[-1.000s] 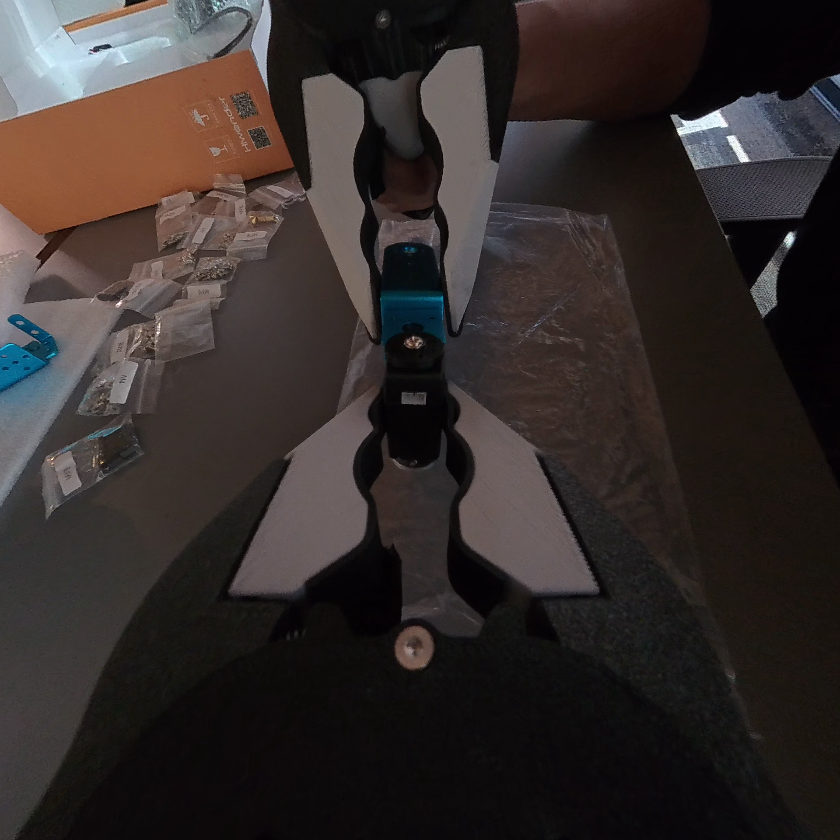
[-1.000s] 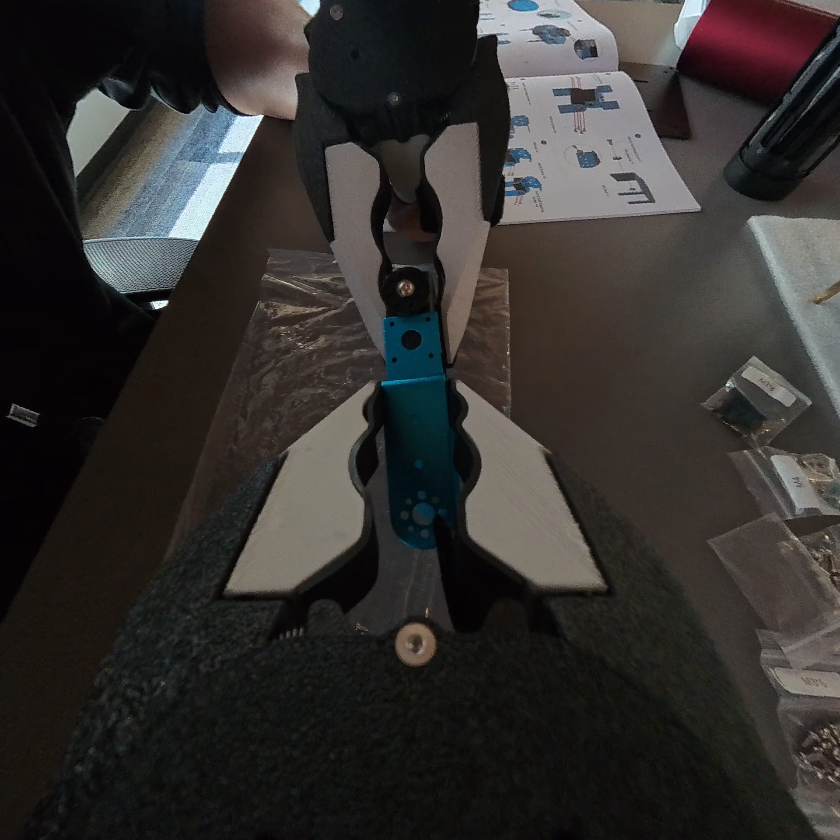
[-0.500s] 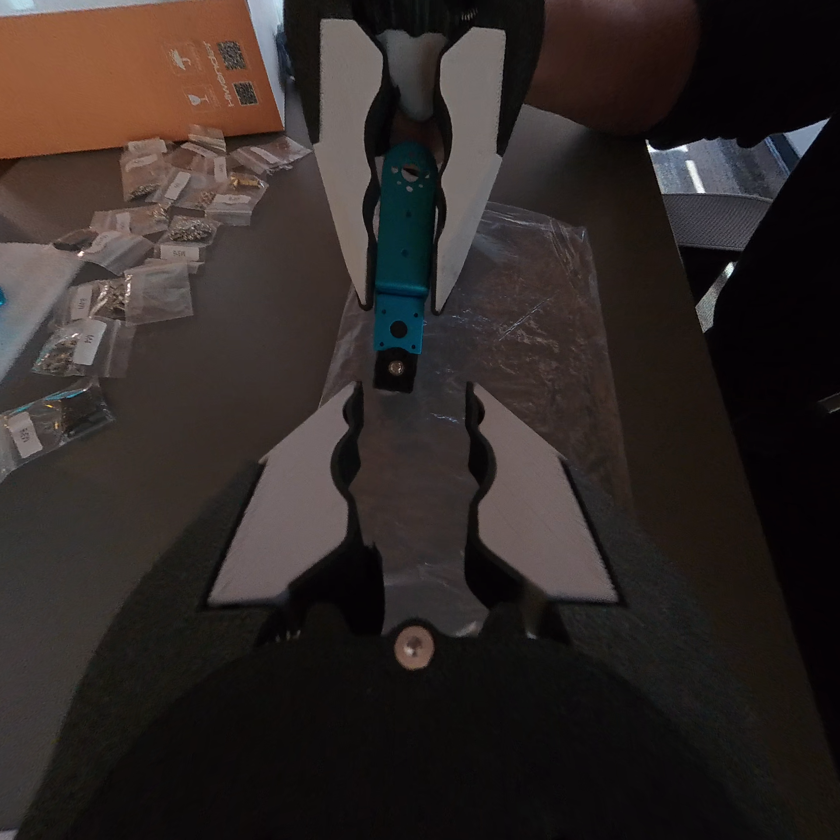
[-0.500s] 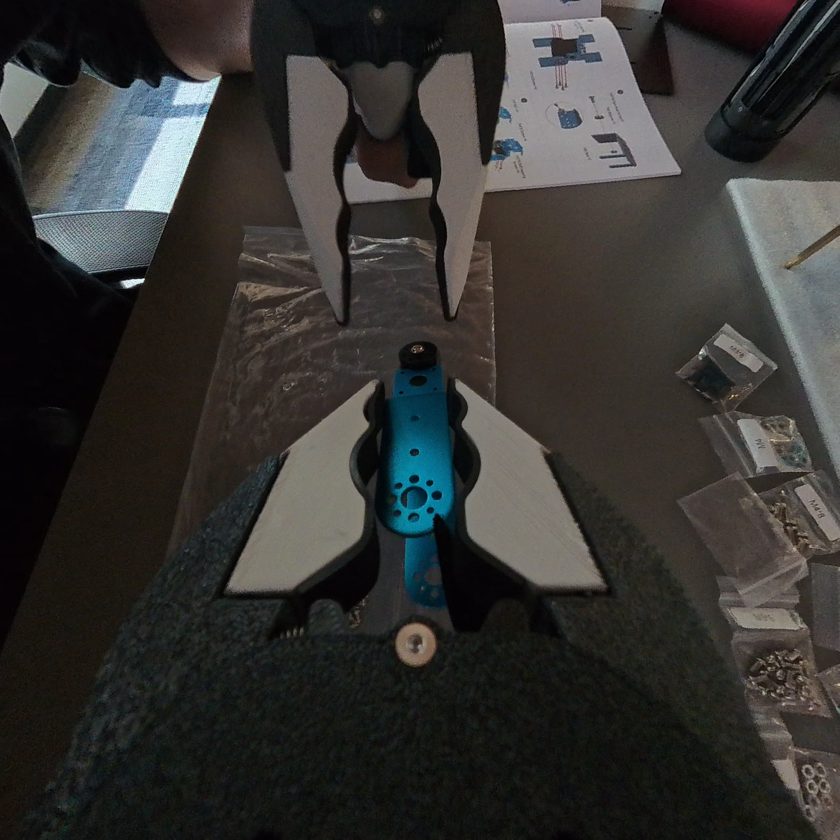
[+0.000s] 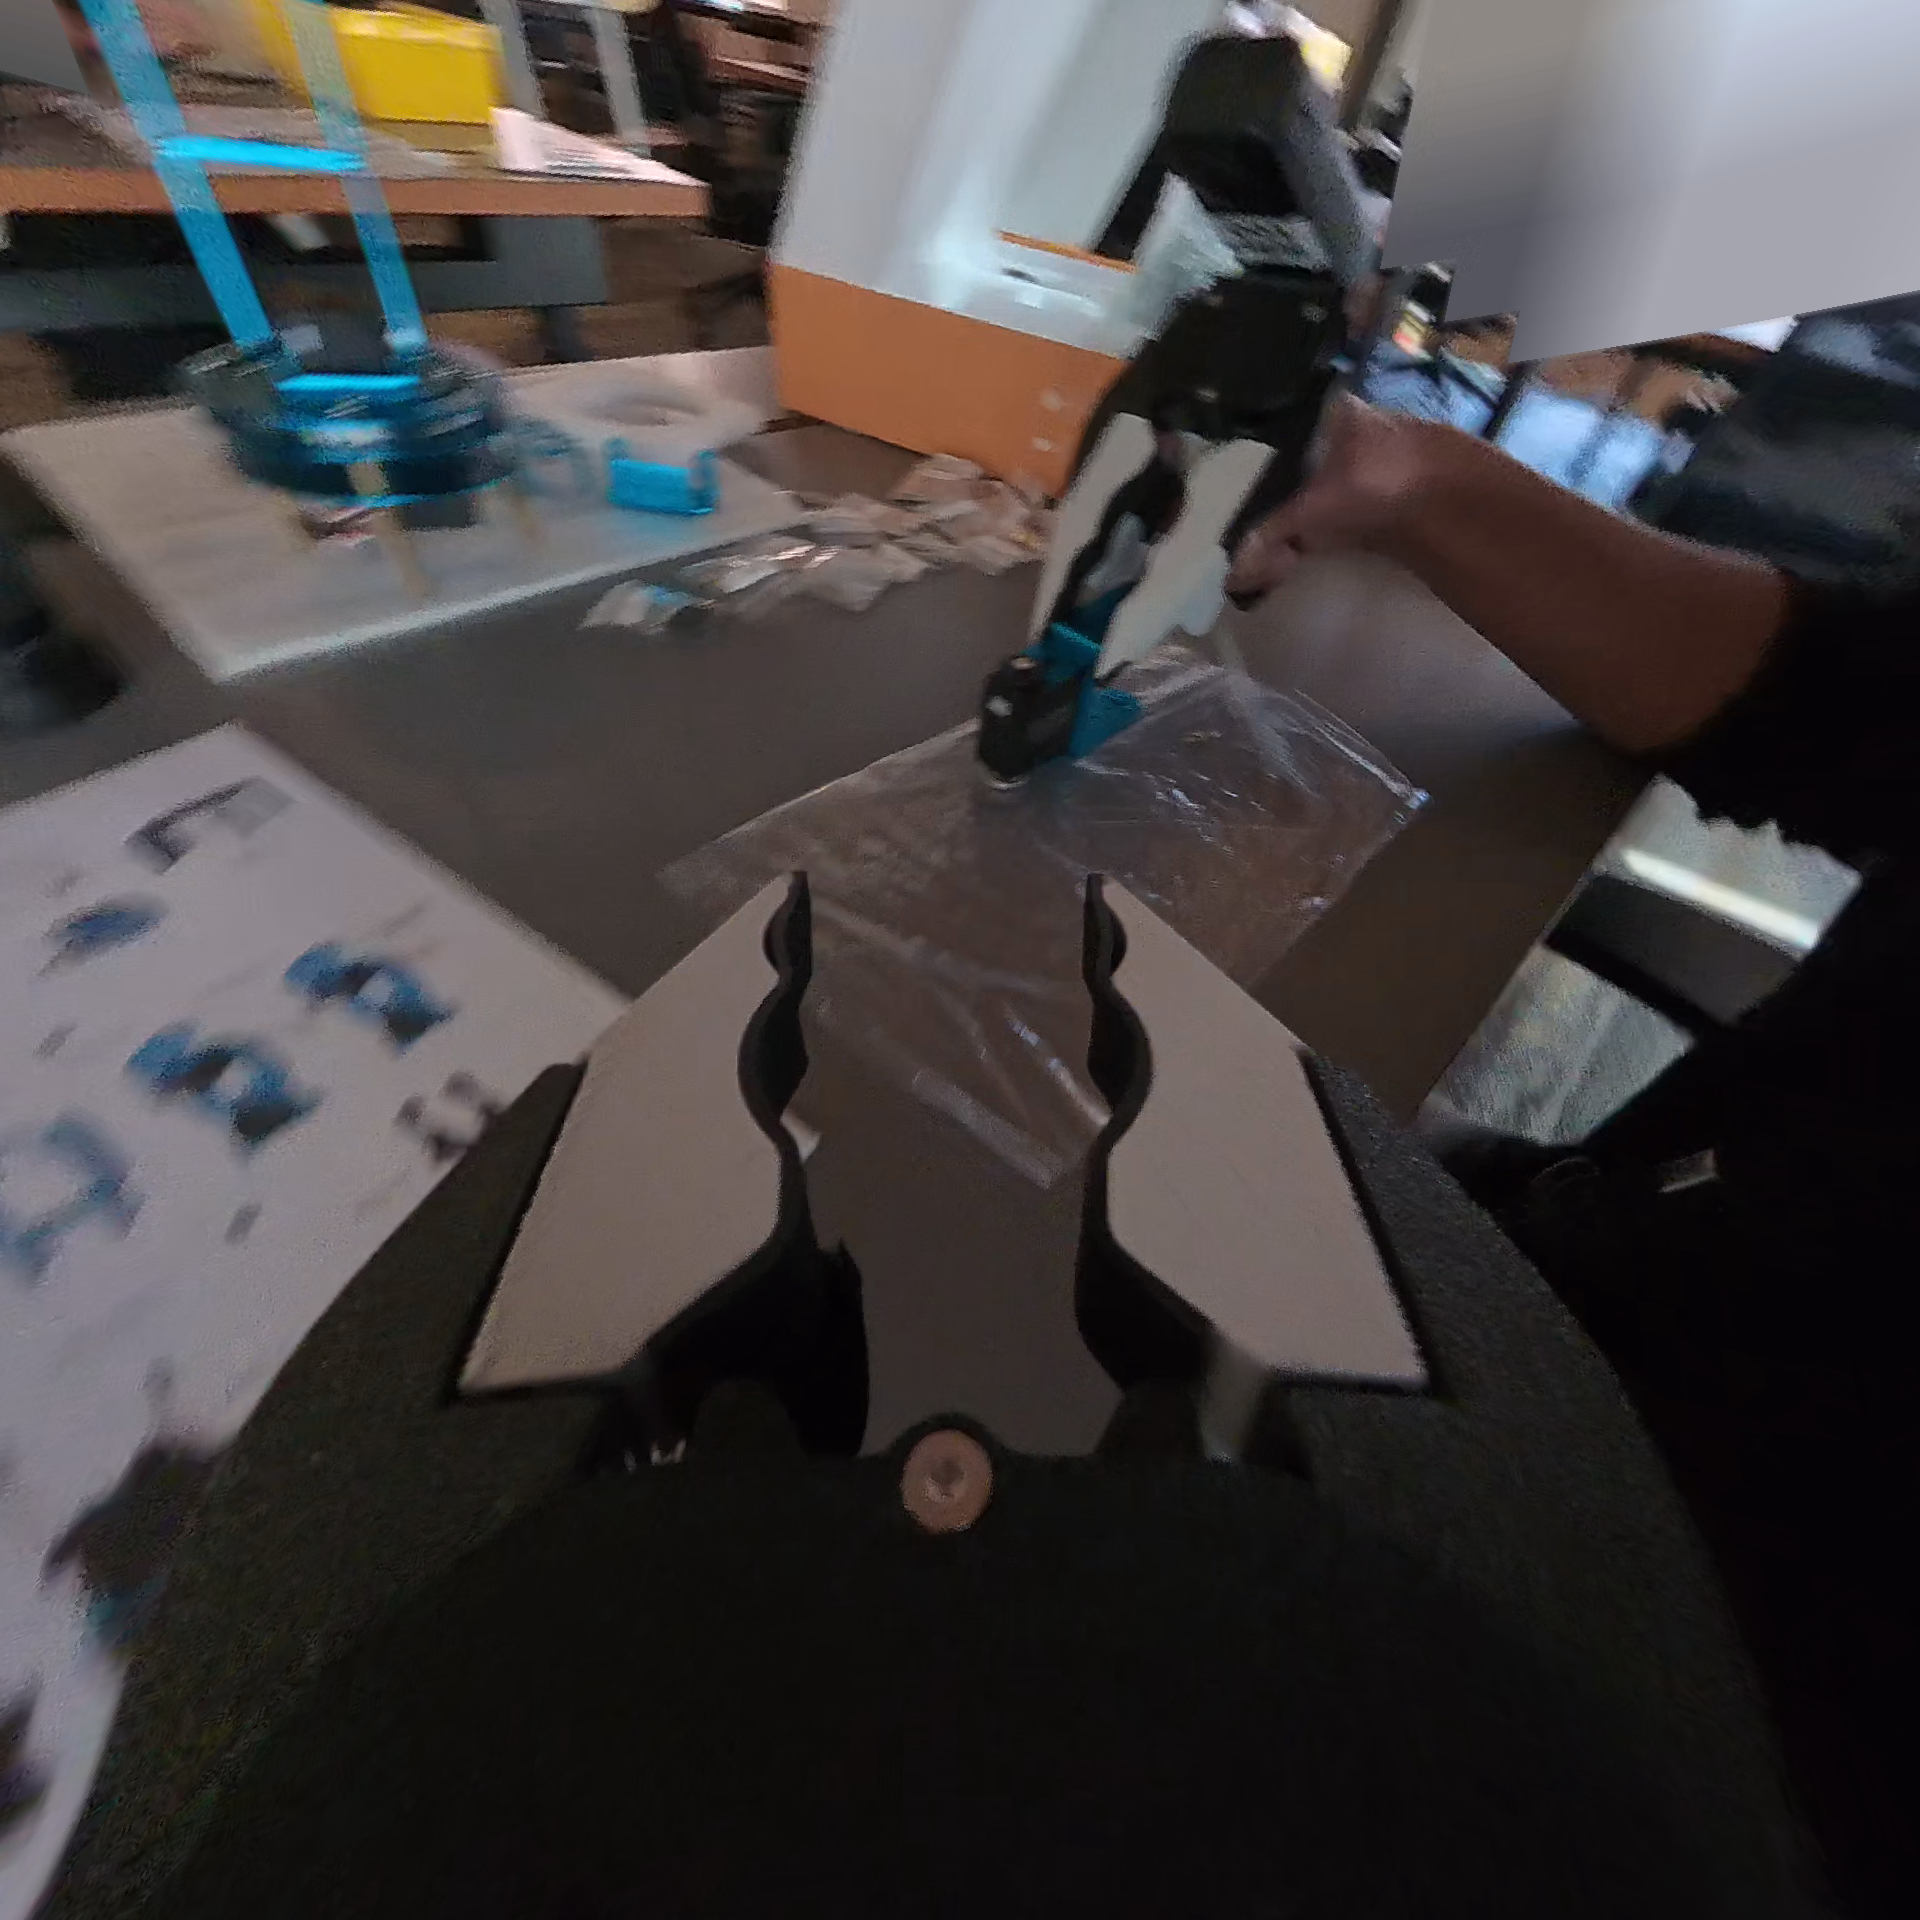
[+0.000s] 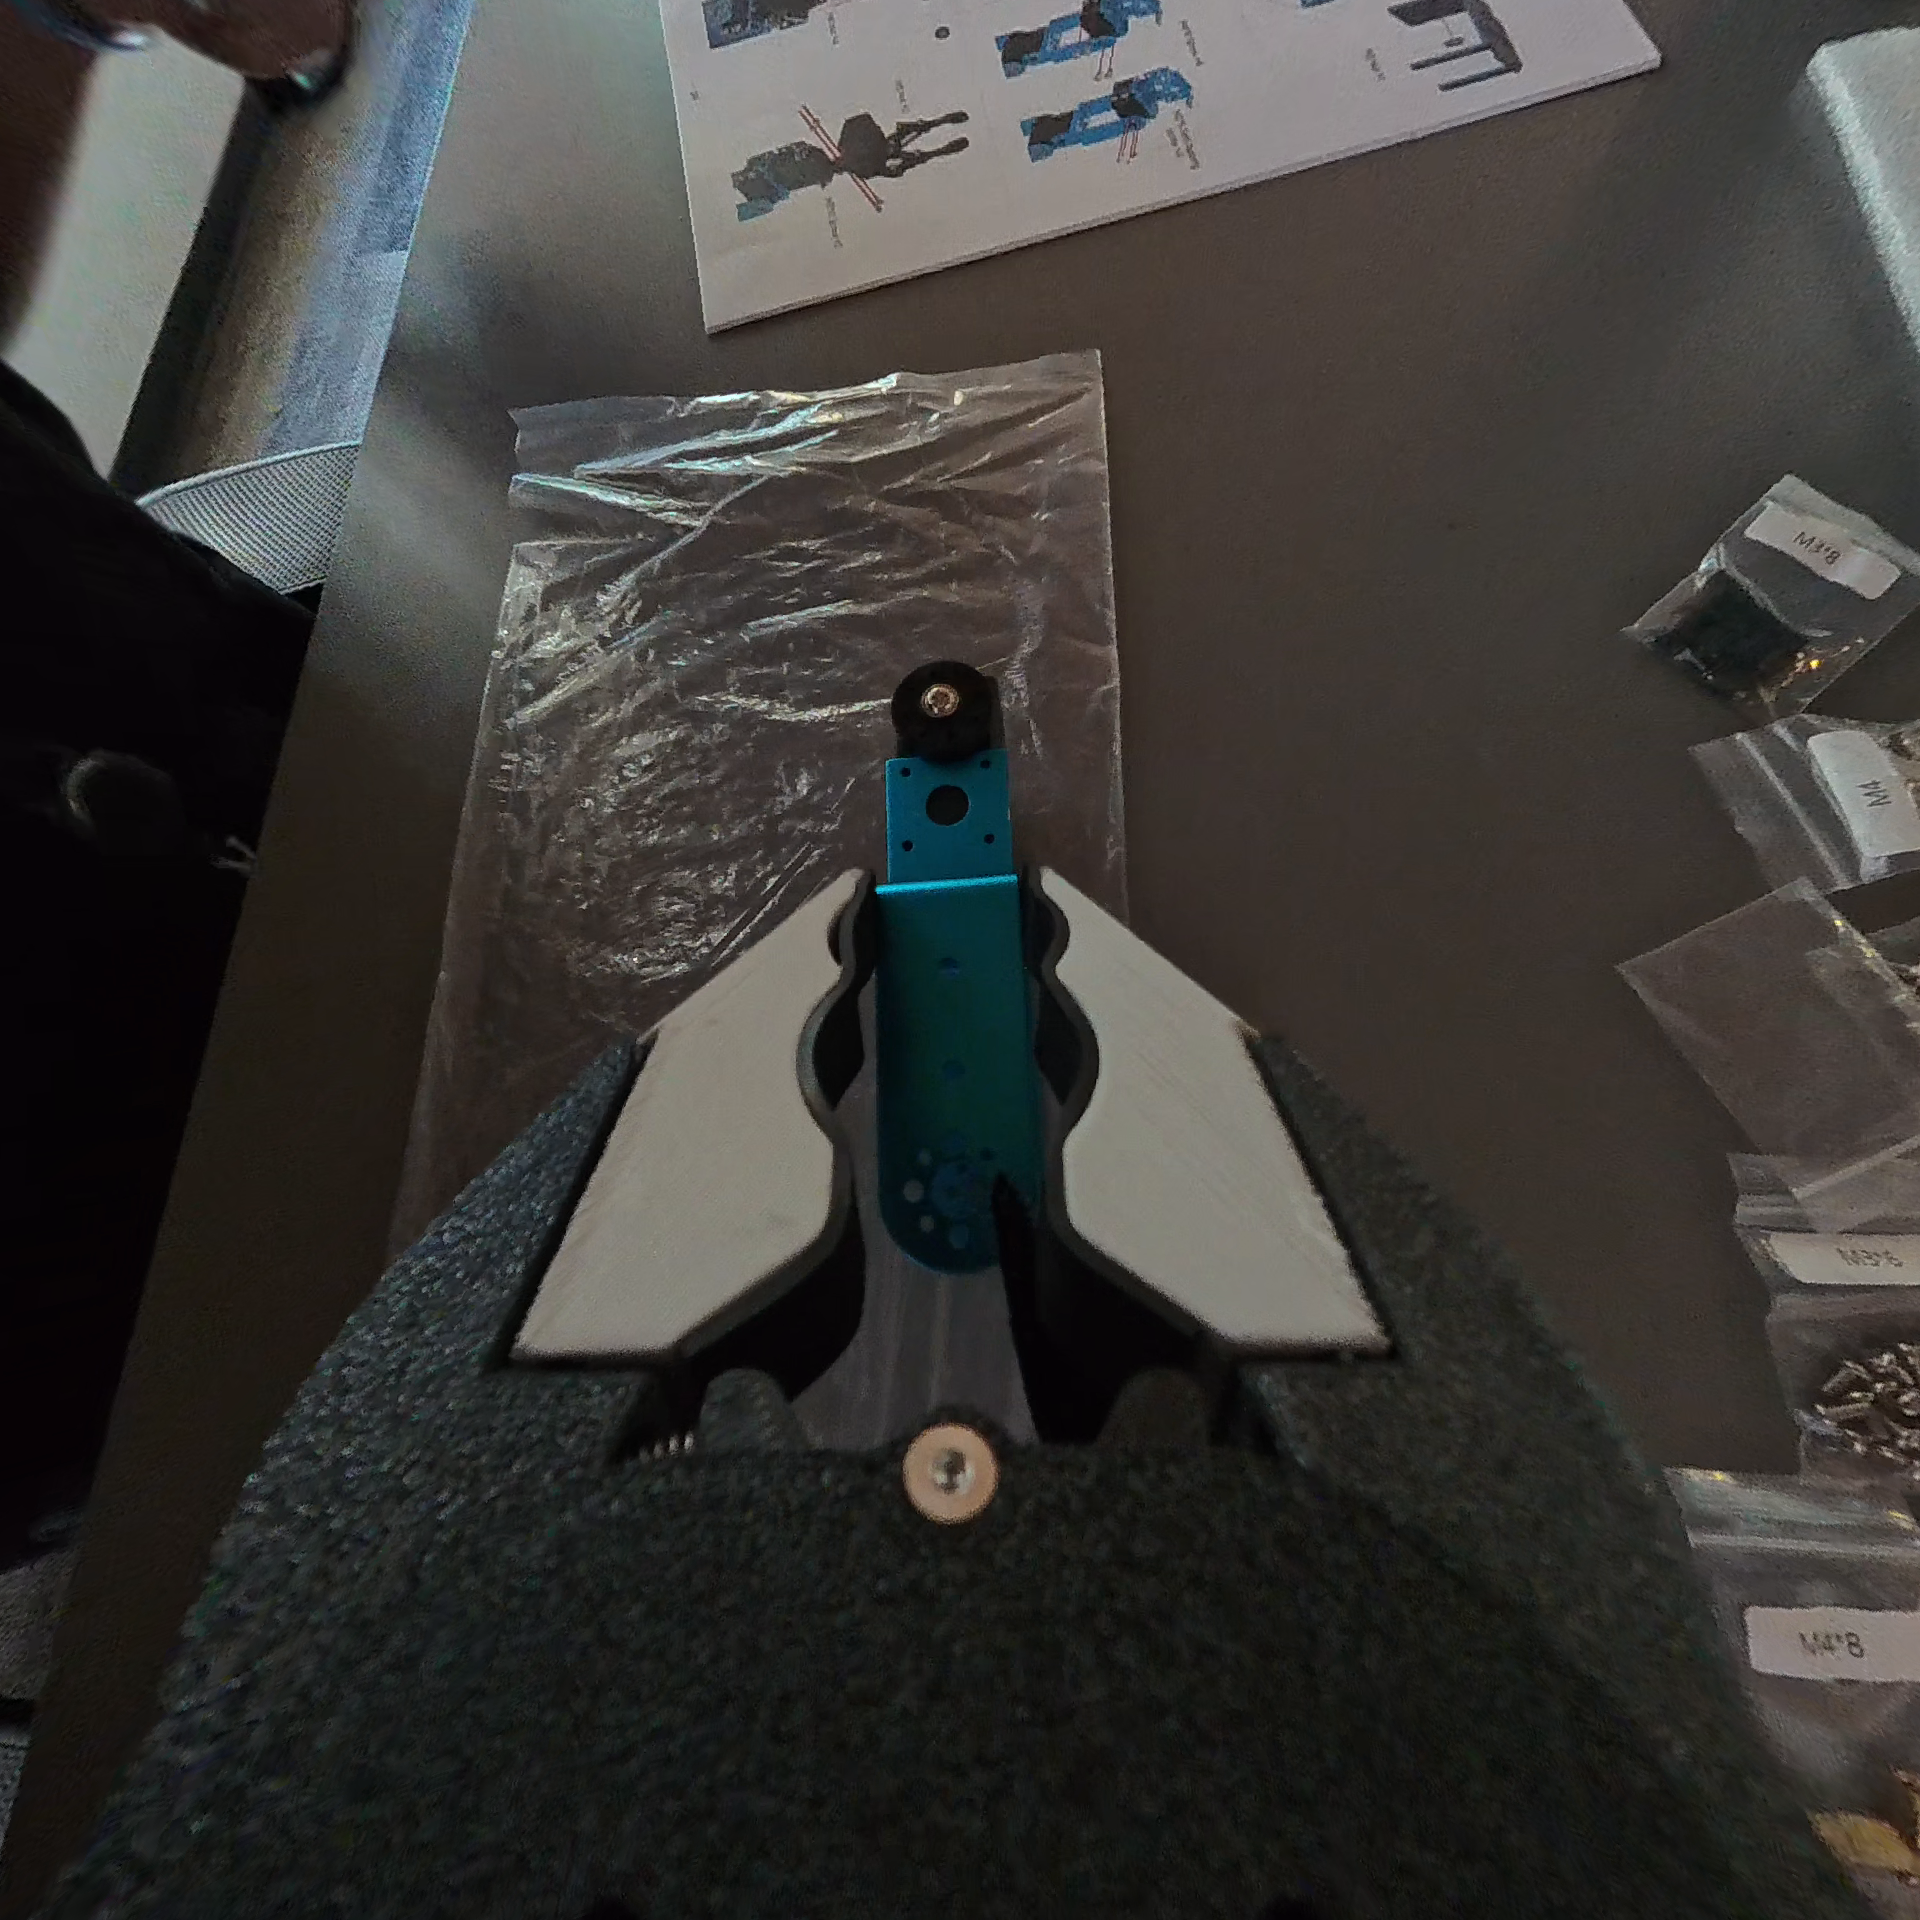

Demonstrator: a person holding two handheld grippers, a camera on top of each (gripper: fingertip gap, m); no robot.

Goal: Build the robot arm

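Observation:
My right gripper is shut on a blue metal bracket with a black servo at its far end, held over a clear plastic bag on the dark table. In the left wrist view the right gripper holds the bracket and black servo just above the bag. My left gripper is open and empty, pulled back from the bracket, above the near end of the bag.
An instruction sheet lies beyond the bag and shows blurred in the left wrist view. Small bags of screws lie at the right. A blue assembly stands on a white pad, by an orange box. A forearm holds the right gripper. Tip to tip, the grippers are about 20 cm apart.
My left gripper let go of the black servo, opened, and swung back and away to the side. The right gripper keeps the bracket and has tilted down toward the bag.

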